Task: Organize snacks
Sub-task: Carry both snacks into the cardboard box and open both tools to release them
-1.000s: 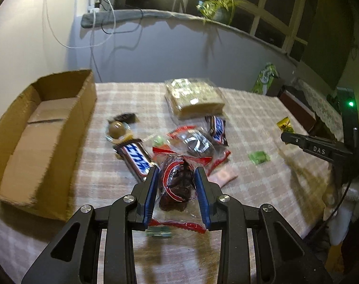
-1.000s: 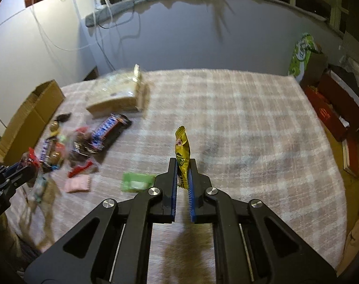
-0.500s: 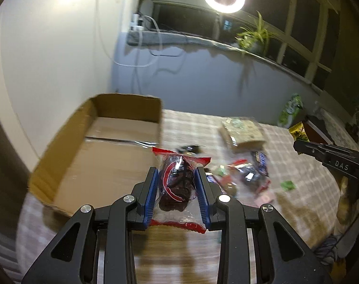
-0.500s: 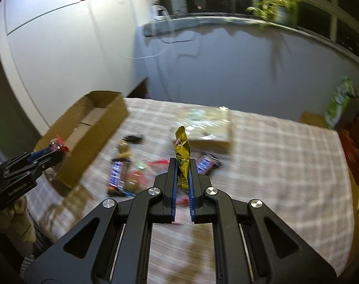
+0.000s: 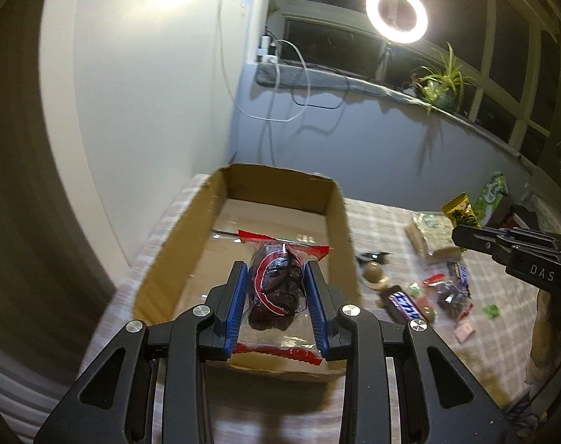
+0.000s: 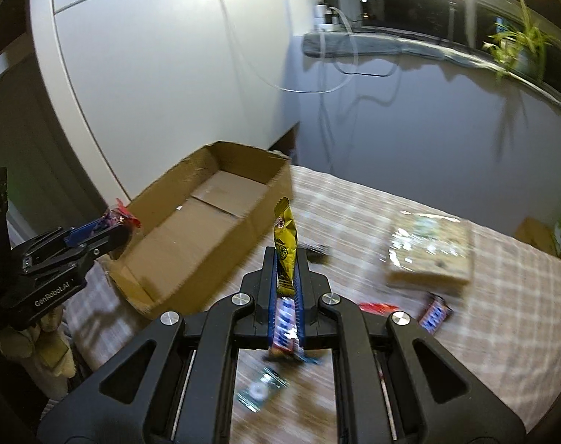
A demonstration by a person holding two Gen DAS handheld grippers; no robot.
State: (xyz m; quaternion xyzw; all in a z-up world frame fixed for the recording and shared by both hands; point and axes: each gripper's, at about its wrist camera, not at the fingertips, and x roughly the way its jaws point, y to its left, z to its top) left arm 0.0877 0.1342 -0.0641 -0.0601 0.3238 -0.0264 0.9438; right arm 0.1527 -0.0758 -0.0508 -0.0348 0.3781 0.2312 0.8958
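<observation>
**Q:** While the two cameras swing toward the box, what does each pair of tongs hold?

**A:** The left tongs [image 5: 277, 298] are clamped on a clear red-edged packet of dark snack [image 5: 278, 288]. The right tongs [image 6: 284, 281] are closed tight on a slim yellow packet [image 6: 286, 244], which stands upright between the blue pads.

**Q:** Where are they now, compared with before?

**A:** A second ago the left tongs hung over the snack pile with the cardboard box [image 5: 339, 222] off at nine o'clock. Now the box lies straight ahead at twelve o'clock, and the red-edged packet hangs over its near end. The right tongs have turned too: the box has come from the far left to about ten o'clock, much nearer.

**Q:** And the rest of the snacks?

**A:** They lie on the checked cloth of the worktop [image 6: 502, 314]. In the left view they sit at three o'clock: a blue bar [image 5: 402, 301], round wrapped sweets and small packets, beside the box. In the right view a large clear pack of biscuits [image 6: 428, 255] lies at two o'clock.
</observation>
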